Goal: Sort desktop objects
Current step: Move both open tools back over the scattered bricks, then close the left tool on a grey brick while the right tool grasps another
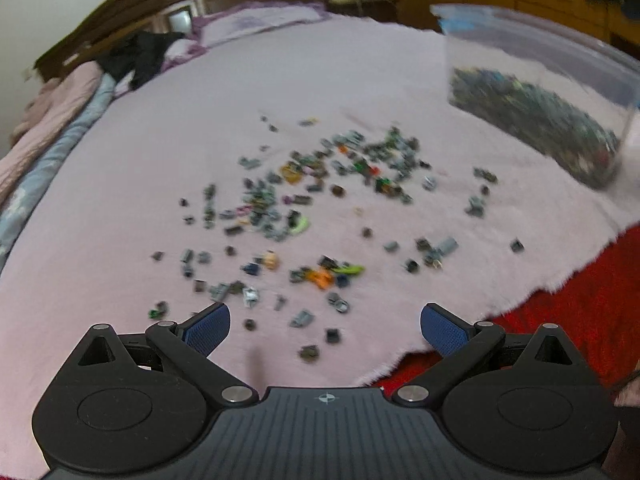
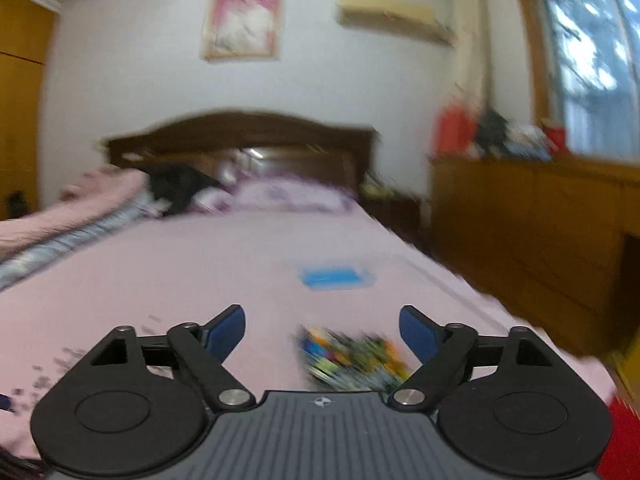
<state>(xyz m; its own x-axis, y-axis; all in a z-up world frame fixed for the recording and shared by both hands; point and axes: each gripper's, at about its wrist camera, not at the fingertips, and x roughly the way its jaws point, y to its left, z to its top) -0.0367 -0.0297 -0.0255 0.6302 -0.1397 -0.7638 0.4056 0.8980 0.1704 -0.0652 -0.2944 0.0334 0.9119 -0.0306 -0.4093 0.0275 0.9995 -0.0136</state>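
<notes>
Bedroom, pink bed (image 1: 360,80) strewn with small bricks (image 1: 304,200).
Both grippers, left (image 1: 325,330) and right (image 2: 322,334), spread wide, empty; clear bin (image 1: 560,80) at 2 o'clock.

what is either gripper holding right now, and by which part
Nothing: the left gripper and right gripper are both open and empty above the scattered small pieces.

A pale pink fuzzy blanket (image 1: 360,72) covers the bed, over a bright red cover (image 1: 580,320) at its edge. The scattered small plastic bricks (image 1: 304,208) are mostly grey and black, with orange, lime green and purple ones. Both black grippers carry blue textured pads (image 1: 208,330). The clear plastic bin (image 1: 560,92) holds dark mixed pieces
</notes>
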